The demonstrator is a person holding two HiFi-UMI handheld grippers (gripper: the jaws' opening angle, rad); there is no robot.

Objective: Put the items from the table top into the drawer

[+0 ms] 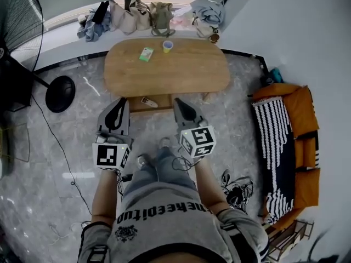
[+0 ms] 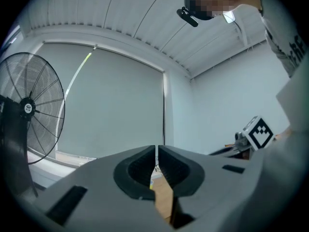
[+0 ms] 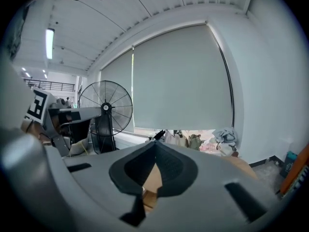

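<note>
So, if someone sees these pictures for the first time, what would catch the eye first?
Most likely the oval wooden table at the top middle of the head view, with a green packet and a small cup on it. Next, the left claw and right claw, held side by side before it, both shut and empty. A big black fan stands at far left.

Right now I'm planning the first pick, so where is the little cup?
In the head view the cup stands on the wooden table near its far edge, about mid-width, just right of the green packet.
</note>
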